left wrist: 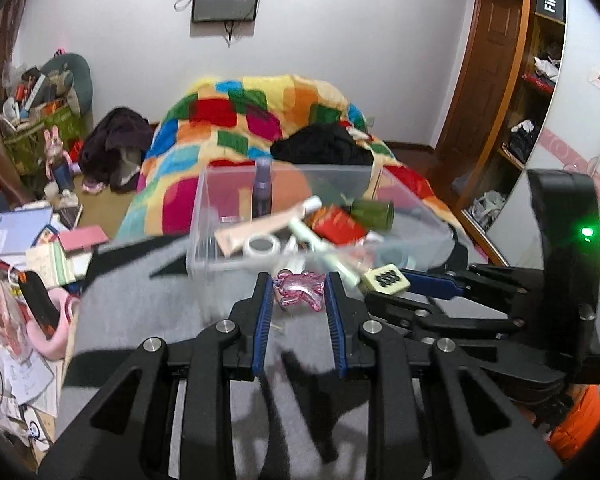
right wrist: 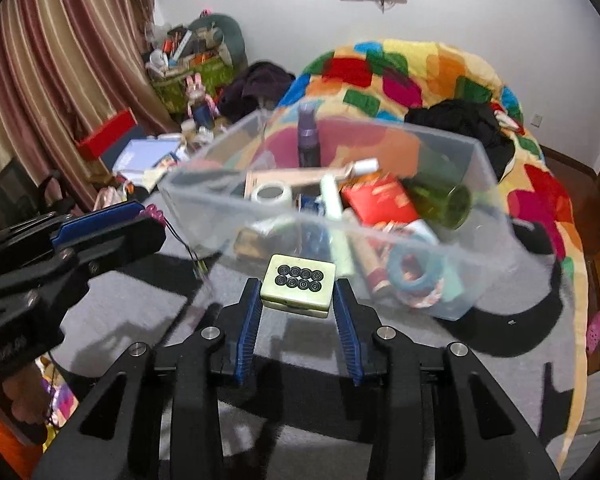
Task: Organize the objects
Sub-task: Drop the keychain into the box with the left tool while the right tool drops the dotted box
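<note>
My left gripper [left wrist: 299, 289] is shut on a pink translucent charm [left wrist: 300, 289], held above the grey blanket just short of the clear plastic bin [left wrist: 204, 216]. My right gripper [right wrist: 297, 289] is shut on a cream mahjong tile [right wrist: 299, 284] with black circles, also in front of the bin [right wrist: 452, 304]. In the left wrist view the tile [left wrist: 384, 279] and the right gripper [left wrist: 396, 280] show to the right of the charm. In the right wrist view the left gripper [right wrist: 150, 220] reaches in from the left with a bit of the pink charm [right wrist: 155, 212] at its tip.
The bin holds a purple bottle [right wrist: 309, 136], a green bottle [right wrist: 440, 196], a red box [right wrist: 380, 196], tape rolls [right wrist: 271, 194] and tubes. A colourful quilt [right wrist: 420, 76] covers the bed behind. Books and clutter [left wrist: 32, 248] lie left; a wooden shelf [left wrist: 536, 92] stands right.
</note>
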Tool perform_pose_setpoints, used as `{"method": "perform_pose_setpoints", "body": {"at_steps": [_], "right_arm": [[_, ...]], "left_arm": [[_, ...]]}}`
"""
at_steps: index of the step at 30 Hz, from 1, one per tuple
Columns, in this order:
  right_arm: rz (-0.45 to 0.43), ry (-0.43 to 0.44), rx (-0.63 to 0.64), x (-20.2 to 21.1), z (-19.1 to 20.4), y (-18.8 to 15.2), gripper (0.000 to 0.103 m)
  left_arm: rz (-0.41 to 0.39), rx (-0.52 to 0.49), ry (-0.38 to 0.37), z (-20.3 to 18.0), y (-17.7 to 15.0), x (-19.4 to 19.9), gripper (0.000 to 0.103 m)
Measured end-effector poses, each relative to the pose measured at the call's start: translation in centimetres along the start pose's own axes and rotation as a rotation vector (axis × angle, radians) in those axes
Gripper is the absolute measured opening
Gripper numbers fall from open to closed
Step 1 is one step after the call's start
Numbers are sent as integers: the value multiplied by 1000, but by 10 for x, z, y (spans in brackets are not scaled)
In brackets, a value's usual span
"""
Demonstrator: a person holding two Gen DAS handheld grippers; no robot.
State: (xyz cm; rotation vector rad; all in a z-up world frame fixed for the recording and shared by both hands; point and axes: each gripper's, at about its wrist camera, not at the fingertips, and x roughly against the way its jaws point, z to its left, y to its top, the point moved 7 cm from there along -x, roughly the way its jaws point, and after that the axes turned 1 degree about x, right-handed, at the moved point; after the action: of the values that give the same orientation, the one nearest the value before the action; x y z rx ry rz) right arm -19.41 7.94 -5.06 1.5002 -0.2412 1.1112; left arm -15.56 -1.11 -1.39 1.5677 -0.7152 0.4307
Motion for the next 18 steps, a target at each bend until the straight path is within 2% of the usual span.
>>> {"method": "perform_pose_setpoints", "body": {"at_steps": [8,18], "right_arm": [[-121,-10,-22,39,-12,32,33],[-227,-36,-23,67,-24,67,33]], "left_arm": [[-68,7,-14,-10,40,12,26],[-182,5,-38,-13,90,31,26]]}}
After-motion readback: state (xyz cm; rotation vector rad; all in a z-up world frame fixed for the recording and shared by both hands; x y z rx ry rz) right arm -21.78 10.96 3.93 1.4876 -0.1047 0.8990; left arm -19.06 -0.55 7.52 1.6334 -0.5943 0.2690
